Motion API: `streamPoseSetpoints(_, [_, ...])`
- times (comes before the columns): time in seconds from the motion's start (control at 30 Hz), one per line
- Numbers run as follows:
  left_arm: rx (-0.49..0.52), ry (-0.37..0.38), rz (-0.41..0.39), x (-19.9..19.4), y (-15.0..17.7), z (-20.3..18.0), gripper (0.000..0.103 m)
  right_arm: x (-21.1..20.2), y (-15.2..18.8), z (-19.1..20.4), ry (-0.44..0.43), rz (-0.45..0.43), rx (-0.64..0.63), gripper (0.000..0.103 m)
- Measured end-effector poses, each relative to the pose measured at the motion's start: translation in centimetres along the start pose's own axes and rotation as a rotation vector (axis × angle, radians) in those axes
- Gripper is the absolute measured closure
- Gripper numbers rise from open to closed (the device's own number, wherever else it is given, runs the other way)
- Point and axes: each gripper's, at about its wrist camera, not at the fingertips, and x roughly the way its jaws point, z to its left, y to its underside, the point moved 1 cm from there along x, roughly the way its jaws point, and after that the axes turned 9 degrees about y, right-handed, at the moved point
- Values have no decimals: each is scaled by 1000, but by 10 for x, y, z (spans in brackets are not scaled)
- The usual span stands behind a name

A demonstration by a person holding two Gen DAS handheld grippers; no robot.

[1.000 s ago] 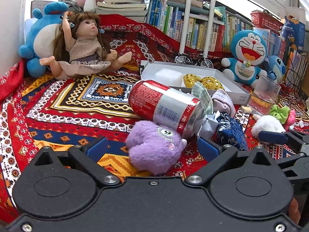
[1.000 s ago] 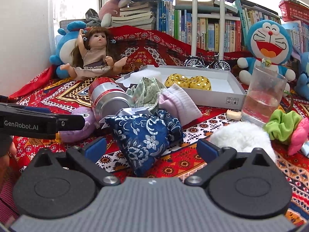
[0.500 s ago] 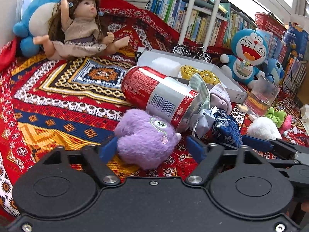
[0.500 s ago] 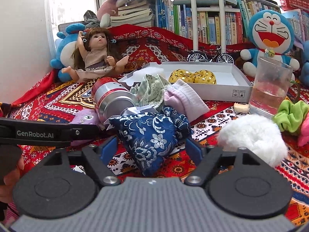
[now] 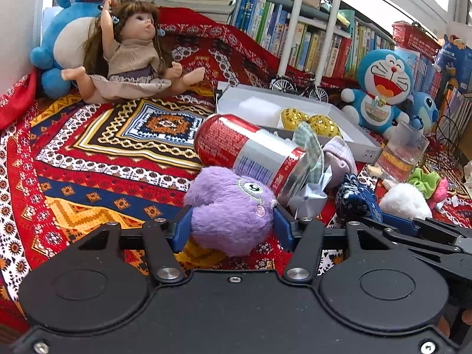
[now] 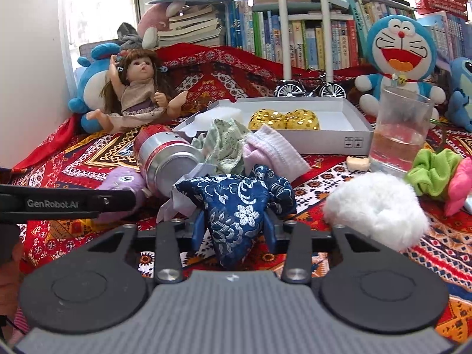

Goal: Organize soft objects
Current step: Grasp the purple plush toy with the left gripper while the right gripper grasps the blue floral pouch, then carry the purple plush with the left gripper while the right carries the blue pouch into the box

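Covering the surface, patterned red cloth, bookshelf behind, left gripper closing on purple plush, right gripper closing on blue pouch

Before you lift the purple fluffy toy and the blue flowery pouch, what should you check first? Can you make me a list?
1. Purple plush sits between left gripper pads, jaws closing: ok.
2. Blue pouch between right gripper pads, jaws closing: ok.
3. Grips firm enough to lift: cannot tell.
4. Red can clear of the plush: not ok, it leans right against it.
5. White box has free room: ok.
6. Glass of water away from both grippers: ok.
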Motion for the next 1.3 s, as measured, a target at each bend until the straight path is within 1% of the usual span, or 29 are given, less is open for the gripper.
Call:
streamPoseSetpoints(0.17, [-6, -12, -25, -9, -6, 1, 48, -6, -2, -5, 13, -15, 12, 59])
streamPoseSetpoints(0.3, [34, -5, -40, -15, -22, -1, 48, -12, -10, -6, 40, -40, -9, 59])
streamPoseSetpoints(0.47, [52, 8, -79, -17, -57, 1, 48, -13, -36, -14, 97, -84, -36, 59])
streamPoseSetpoints(0.6, [59, 33, -96, -10, -86, 0, 48, -5, -63, -28, 101, -104, -9, 59])
streamPoseSetpoints(0.73, [85, 32, -115, 0, -107, -5, 48, 4, -88, -45, 111, -107, 34, 59])
streamPoseSetpoints(0.83, [83, 46, -101, 12, -117, -8, 48, 9, -98, -54, 119, -100, 56, 59])
streamPoseSetpoints(1.03, [91, 65, -49, 46, -142, -13, 48, 29, -118, -67, 119, -57, 81, 59])
streamPoseSetpoints(1.13, [79, 73, -18, 68, -159, -13, 48, 45, -137, -72, 112, -15, 102, 59])
streamPoseSetpoints(1.2, [67, 64, -2, 84, -169, -13, 48, 59, -148, -76, 112, 15, 124, 59])
streamPoseSetpoints(1.3, [59, 60, 39, 110, -182, -13, 48, 79, -158, -81, 115, 63, 154, 59])
